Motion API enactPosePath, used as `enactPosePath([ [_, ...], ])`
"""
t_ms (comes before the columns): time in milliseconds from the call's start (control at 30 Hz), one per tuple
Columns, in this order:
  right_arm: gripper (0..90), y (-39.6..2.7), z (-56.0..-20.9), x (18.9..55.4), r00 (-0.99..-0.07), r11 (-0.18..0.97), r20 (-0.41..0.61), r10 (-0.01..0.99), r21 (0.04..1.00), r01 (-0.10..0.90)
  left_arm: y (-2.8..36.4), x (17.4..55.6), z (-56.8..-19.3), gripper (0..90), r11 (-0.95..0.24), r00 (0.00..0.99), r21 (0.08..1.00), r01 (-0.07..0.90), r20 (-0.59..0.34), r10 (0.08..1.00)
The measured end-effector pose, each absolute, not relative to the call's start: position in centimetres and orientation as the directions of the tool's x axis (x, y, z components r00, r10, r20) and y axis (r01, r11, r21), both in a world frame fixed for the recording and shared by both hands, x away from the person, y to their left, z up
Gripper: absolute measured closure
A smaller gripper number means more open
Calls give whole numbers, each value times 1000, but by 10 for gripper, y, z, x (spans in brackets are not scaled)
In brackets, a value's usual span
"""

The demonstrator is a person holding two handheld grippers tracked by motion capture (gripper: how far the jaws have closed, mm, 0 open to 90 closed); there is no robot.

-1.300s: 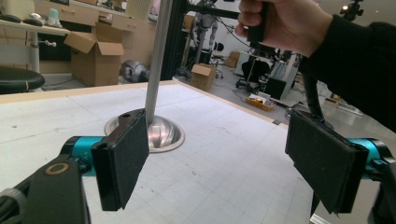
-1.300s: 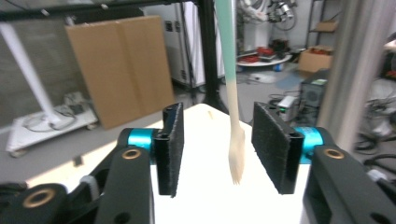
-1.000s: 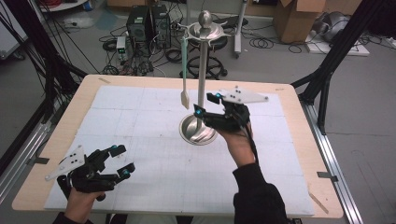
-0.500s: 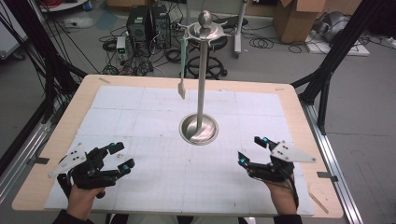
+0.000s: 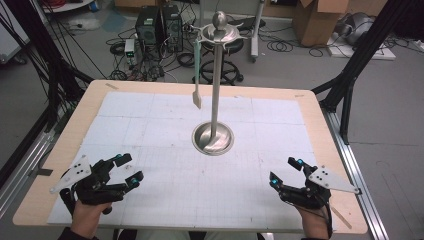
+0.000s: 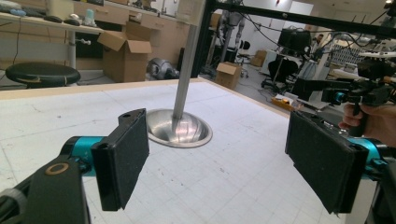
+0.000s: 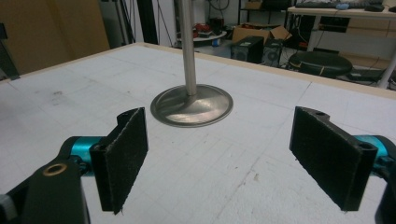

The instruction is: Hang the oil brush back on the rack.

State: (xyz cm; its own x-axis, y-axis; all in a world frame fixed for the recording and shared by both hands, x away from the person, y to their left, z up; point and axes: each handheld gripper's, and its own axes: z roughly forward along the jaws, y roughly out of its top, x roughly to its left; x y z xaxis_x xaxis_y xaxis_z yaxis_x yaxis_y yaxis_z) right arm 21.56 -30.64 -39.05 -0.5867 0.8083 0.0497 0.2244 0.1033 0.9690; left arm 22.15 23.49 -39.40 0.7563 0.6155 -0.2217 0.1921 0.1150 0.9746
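- Steel stand (image 5: pixel 215 100) stood upright mid-table – pole vertical, a pale spatula (image 5: pixel 196 75) hanging from a hook at its top.
- My right gripper (image 5: pixel 286 173) sat low at the near right corner, its jaws just opened wide, nothing between them.
- My left gripper (image 5: pixel 129 168) sat at the near left, equally agape and empty.
- Both were about equally far – the stand lay ahead, between them.

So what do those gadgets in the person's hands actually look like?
Each hand holds a black framework: the left gripper and right gripper both carry a grey three-cornered plate, teal knuckles and two flat black textured pads. A dark cable trails from the right one. Dark sleeves.
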Motion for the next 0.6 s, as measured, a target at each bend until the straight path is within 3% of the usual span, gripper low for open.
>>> enactPosePath([
  [600, 182, -307, -391, 217, -580, 108, 48, 813, 967, 231, 235, 222, -397, 219, 106, 752, 973, 203, -224, 620],
])
